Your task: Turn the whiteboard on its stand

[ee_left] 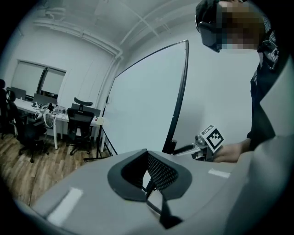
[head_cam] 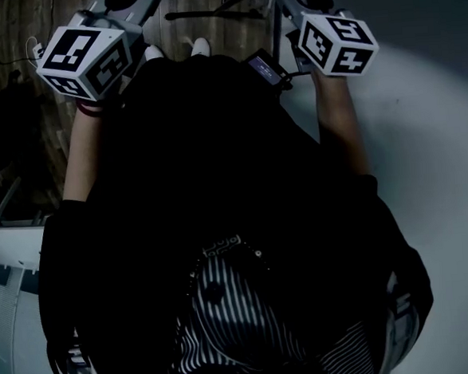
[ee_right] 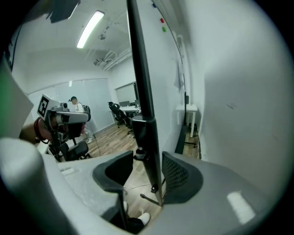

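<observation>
The whiteboard (ee_left: 142, 105) stands upright, a large pale panel in a dark frame (ee_left: 180, 92). In the right gripper view that frame's edge (ee_right: 140, 82) runs upright between the jaws of my right gripper (ee_right: 147, 170). They stand apart and are still widening, with the textured right pad (ee_right: 177, 176) close to the frame and a gap on the left. From the left gripper view I see the right gripper (ee_left: 179, 149) at the board's right edge. My left gripper (ee_left: 147, 153) is off the board with its tips together and nothing between them. Both marker cubes (head_cam: 81, 61) (head_cam: 336, 43) show in the head view.
The stand's dark feet (head_cam: 222, 13) rest on the wood floor by the person's shoes (head_cam: 178, 48). Office chairs (ee_left: 80, 121) and desks (ee_left: 41, 110) stand behind the board. A white wall (ee_right: 239, 92) is close on the right, with a small white table (ee_right: 188, 110) along it.
</observation>
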### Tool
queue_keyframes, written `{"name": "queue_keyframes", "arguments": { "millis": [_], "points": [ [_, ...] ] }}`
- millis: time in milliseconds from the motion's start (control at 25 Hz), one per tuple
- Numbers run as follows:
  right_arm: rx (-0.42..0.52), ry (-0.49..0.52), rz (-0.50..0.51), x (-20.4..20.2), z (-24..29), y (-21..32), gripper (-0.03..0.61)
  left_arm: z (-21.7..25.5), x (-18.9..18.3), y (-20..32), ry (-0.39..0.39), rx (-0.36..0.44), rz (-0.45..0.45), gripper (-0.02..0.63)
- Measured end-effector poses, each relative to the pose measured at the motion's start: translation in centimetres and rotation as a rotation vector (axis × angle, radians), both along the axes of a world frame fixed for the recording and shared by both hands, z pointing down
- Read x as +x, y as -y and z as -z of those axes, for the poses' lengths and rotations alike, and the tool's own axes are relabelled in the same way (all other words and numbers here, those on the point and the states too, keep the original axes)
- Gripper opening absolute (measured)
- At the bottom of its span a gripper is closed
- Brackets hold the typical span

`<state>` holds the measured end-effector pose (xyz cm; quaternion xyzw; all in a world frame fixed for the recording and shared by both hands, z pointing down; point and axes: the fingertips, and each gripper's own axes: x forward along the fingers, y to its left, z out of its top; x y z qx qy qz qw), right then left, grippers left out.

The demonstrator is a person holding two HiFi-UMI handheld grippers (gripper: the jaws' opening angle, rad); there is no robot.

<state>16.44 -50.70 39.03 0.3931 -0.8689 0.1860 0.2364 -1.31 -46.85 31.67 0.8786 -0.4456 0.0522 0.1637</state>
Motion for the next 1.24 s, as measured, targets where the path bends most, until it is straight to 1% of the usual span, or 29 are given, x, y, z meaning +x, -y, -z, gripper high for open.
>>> {"name": "queue_keyframes", "arguments": {
  "millis": [40, 80, 160, 200, 240, 320, 440, 560, 640, 720, 840, 920, 1000, 1080, 1240],
  "points": [
    [0.002, 0.013, 0.003, 0.7, -0.1, -0.5, 0.188, -0.1, -0.5, -0.8, 0.004, 0.005, 0.002, -0.002],
    [0.020, 0.017, -0.001, 1.5, -0.3, -1.1, 0.154, -0.5, -1.1, -1.7, 0.009, 0.006, 0.009, -0.002],
    [0.088, 0.018, -0.022, 2.9, -0.7, -2.2, 0.064, -1.9, -2.7, -3.2, 0.024, -0.005, 0.034, -0.002],
    [0.119, 0.031, -0.027, 3.2, -0.6, -2.7, 0.002, -2.5, -3.4, -3.8, 0.028, -0.010, 0.046, -0.002],
    [0.145, 0.046, -0.022, 3.0, -0.2, -3.3, 0.002, -2.8, -3.9, -4.3, 0.025, -0.014, 0.052, -0.002],
    [0.193, 0.042, 0.011, 1.4, 0.9, -4.8, 0.002, -2.5, -4.4, -5.2, 0.011, -0.003, 0.051, -0.002],
    [0.226, 0.059, 0.095, -4.0, 2.0, -8.4, 0.000, -1.9, -5.1, -7.3, -0.003, 0.033, 0.054, -0.002],
    [0.223, 0.156, 0.188, -11.6, 3.5, -12.7, 0.001, -1.3, -7.1, -10.5, -0.017, 0.067, 0.077, -0.002],
    [0.218, 0.199, 0.251, -16.9, 4.9, -16.4, 0.000, -0.3, -9.4, -13.7, -0.023, 0.080, 0.101, -0.002],
    [0.216, 0.214, 0.327, -21.7, 5.6, -20.3, 0.000, 0.3, -12.3, -17.1, -0.033, 0.084, 0.138, -0.003],
    [0.208, 0.230, 0.419, -27.7, 6.0, -25.1, 0.000, 0.7, -16.6, -21.6, -0.042, 0.097, 0.207, -0.003],
    [0.199, 0.226, 0.451, -30.8, 6.1, -27.6, 0.000, 0.7, -19.0, -24.4, -0.043, 0.101, 0.252, -0.003],
    [0.187, 0.222, 0.472, -32.9, 5.9, -29.9, 0.000, 0.2, -20.6, -27.3, -0.043, 0.099, 0.283, -0.003],
    [0.183, 0.231, 0.501, -34.5, 5.6, -32.3, 0.000, -0.8, -21.6, -30.2, -0.047, 0.081, 0.299, -0.003],
    [0.202, 0.275, 0.617, -37.9, 5.4, -37.7, 0.000, -2.6, -23.3, -35.9, -0.063, 0.043, 0.316, -0.003]
  ]
}}
